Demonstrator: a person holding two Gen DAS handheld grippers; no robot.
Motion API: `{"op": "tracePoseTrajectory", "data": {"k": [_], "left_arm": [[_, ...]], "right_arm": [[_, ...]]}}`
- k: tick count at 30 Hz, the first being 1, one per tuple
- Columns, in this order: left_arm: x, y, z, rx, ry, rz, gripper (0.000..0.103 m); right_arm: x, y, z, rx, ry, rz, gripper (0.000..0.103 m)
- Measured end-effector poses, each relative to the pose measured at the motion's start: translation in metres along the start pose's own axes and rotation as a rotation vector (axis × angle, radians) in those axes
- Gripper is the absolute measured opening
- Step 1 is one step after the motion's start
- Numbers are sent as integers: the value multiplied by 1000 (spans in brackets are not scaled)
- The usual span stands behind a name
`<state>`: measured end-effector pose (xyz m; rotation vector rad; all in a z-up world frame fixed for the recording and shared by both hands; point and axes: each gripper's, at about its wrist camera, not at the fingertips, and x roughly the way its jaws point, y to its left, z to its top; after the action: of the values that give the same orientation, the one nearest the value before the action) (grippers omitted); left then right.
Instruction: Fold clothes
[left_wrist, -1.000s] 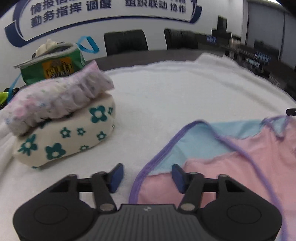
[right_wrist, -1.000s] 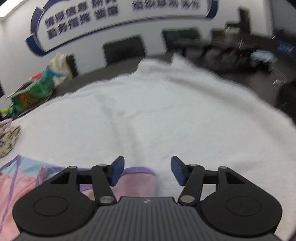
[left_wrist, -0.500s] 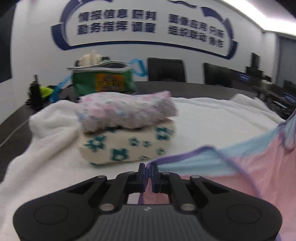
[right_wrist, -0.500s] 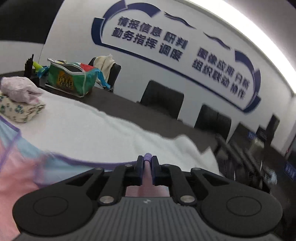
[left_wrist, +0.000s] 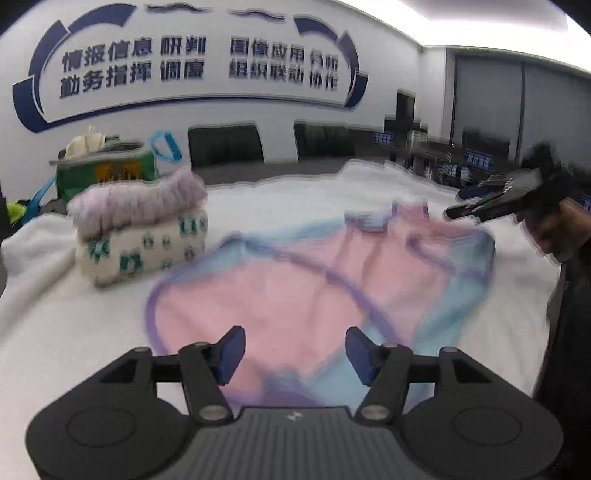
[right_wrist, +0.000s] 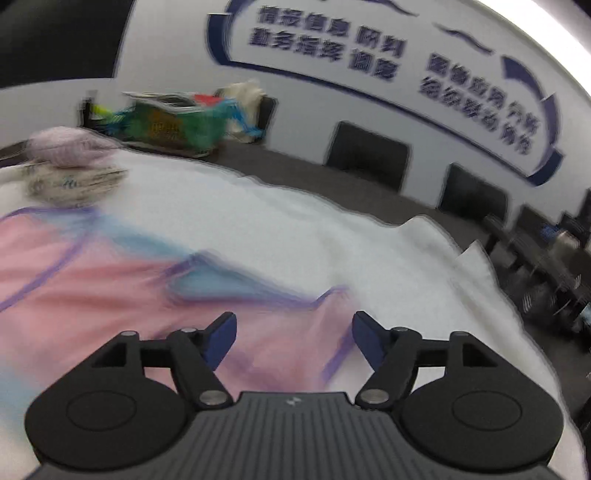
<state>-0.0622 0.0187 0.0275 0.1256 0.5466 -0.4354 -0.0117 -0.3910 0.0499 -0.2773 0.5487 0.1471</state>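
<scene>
A pink and light-blue garment with purple trim (left_wrist: 306, 280) lies spread on the white towel-covered table (left_wrist: 74, 332); it also shows in the right wrist view (right_wrist: 110, 280). My left gripper (left_wrist: 295, 352) is open and empty above the garment's near edge. My right gripper (right_wrist: 293, 338) is open and empty over the garment's pink corner; it also shows at the right of the left wrist view (left_wrist: 491, 201). Both views are motion-blurred.
A stack of two folded clothes (left_wrist: 140, 236), floral cream under pale pink, sits at the left; it shows in the right wrist view too (right_wrist: 70, 173). A green bag (left_wrist: 105, 171) stands behind it. Black chairs (left_wrist: 225, 146) line the far table edge.
Both grippers were shut on the garment's purple-trimmed edge half a second ago and have opened and let go. The garment now lies spread flat on the towel.
</scene>
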Motion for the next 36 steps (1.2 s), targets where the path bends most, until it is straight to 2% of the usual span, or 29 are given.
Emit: {"op": "tracePoseTrajectory", "data": {"k": [3,5,9,11,13,15,16,17,19,21,22,24,26,27,29,31,32,33,34,36], "left_arm": [[-10,-6,-17,24,44,-9,59],[-7,13,-16,-84,71,63,59],[-3,53,-9,-315,57,113,57],[5,63,-2,-351,57,90,56],[14,67,3,-368,59,102,56],[28,73,8,-432,114,92,52],[32,77,8,-461,130,78,47],[34,78,8,-454,128,77,35],[39,77,10,-407,146,113,2],[35,79,11,-395,134,90,0],[29,81,13,-390,111,85,0],[18,83,18,-363,56,138,0],[14,85,21,-337,37,194,1],[17,86,20,-332,54,210,2],[23,84,15,-332,96,259,23],[18,75,11,-317,79,295,31],[9,68,11,-306,46,294,33],[1,61,10,-295,14,289,35],[-6,52,10,-282,-12,265,40],[-18,32,9,-242,-45,146,50]], "right_arm": [[-31,26,-15,20,-9,99,71],[-50,51,-14,10,-52,157,71],[-67,111,7,-30,-141,338,70],[-69,149,14,-95,-159,453,70],[-65,189,21,-156,-175,539,69],[-56,224,24,-209,-162,581,57],[-49,240,25,-232,-148,589,54],[-42,255,26,-255,-134,592,45],[-28,275,25,-285,-96,558,33],[-17,280,22,-279,-65,516,9],[-13,279,21,-263,-51,512,7],[-17,270,24,-224,-12,572,3],[-30,260,27,-192,-7,684,3],[-36,257,26,-180,-19,699,3],[-42,253,27,-173,-37,687,7],[-51,239,25,-162,-66,689,30],[-57,229,23,-150,-88,687,60],[-64,215,21,-131,-117,665,70],[-70,199,19,-106,-138,621,70],[-76,163,11,-47,-142,487,70]]}}
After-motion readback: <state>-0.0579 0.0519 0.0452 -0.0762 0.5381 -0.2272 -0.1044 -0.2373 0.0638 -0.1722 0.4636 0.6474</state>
